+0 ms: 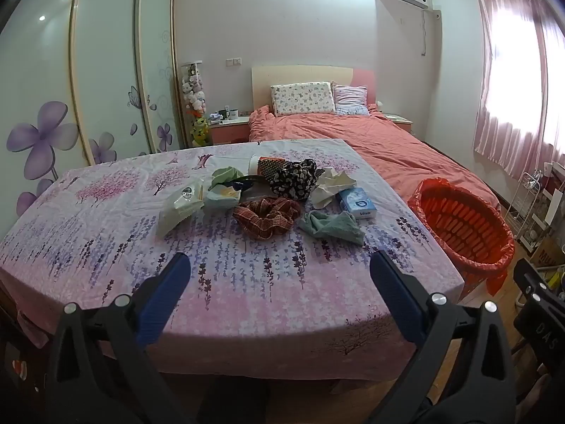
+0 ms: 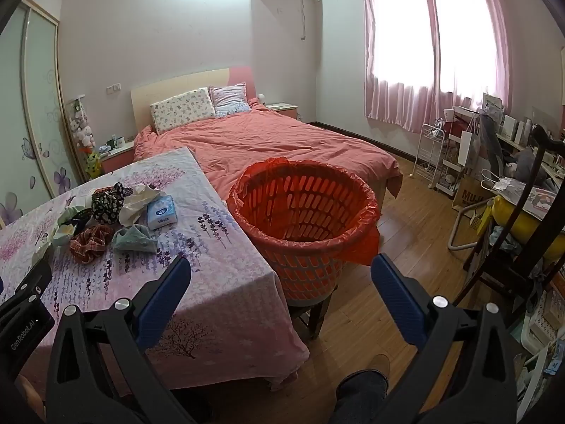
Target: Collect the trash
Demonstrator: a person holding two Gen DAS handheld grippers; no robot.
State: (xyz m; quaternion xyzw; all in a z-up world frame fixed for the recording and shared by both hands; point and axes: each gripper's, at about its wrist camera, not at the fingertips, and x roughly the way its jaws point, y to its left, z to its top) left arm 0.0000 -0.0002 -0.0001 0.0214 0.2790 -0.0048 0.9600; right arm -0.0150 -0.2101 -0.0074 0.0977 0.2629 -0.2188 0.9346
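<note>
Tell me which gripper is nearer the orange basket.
Right. The right gripper hangs open just in front of the orange basket, which fills the middle of its view. The left gripper hangs open over the table, with the basket off to its right.

- On the table you face, the blue tissue pack [image 2: 161, 212] carries the brand "Vinda" in white along its near edge; from your left wrist the same pack [image 1: 357, 202] shows that word too small to read.
- At your left in the right-wrist view, the black body of the left gripper [image 2: 22, 318] bears "GenRobot.AI" in pale letters.
- At the right edge of your left-wrist view, the black body of the right gripper [image 1: 542, 321] shows the letters "DAS".
- On the floor under the window, a brown paper bag [image 2: 468, 196] reads "MUJ", its last letter hidden.
</note>
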